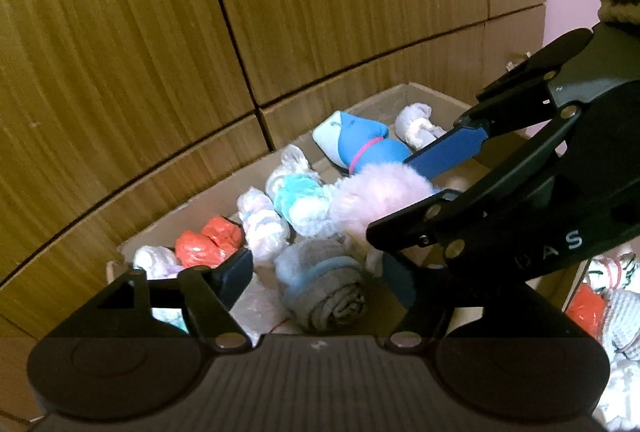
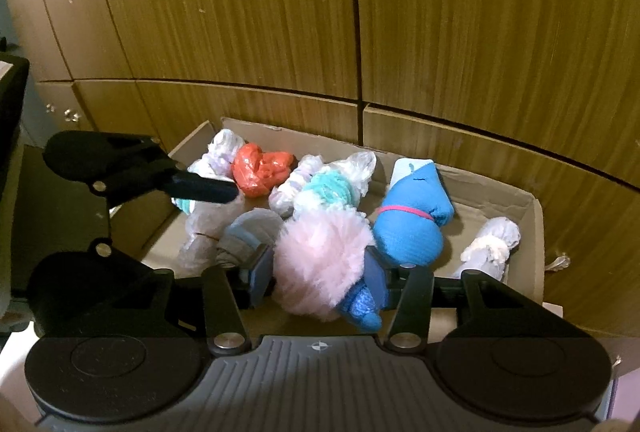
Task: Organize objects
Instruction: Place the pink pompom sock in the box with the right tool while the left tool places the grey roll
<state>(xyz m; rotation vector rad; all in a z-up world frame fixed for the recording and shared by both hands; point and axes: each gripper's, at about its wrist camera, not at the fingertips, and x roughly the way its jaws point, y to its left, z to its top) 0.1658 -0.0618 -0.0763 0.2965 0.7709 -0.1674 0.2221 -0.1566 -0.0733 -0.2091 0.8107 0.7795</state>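
Note:
An open cardboard box [image 2: 500,188] holds several rolled sock bundles. My right gripper [image 2: 318,278] reaches into it with a pink fluffy bundle [image 2: 320,264] that has a blue end between its blue pads. The fluff brushes both pads, and the jaws stand apart around it without squeezing. In the left wrist view the pink fluffy bundle [image 1: 376,192] rests on the pile. My left gripper [image 1: 316,276] stands open over a grey roll with a blue band [image 1: 324,284], its fingers on either side and clear of it. The grey roll [image 2: 248,232] lies just left of the pink bundle.
Inside the box lie a blue sock doll with a pink tie [image 2: 412,220], an orange bundle [image 2: 260,168], teal-and-white bundles [image 2: 328,188] and a white one [image 2: 492,244]. Wooden cabinet doors [image 2: 240,12] stand right behind. More bundles [image 1: 612,312] lie at the right.

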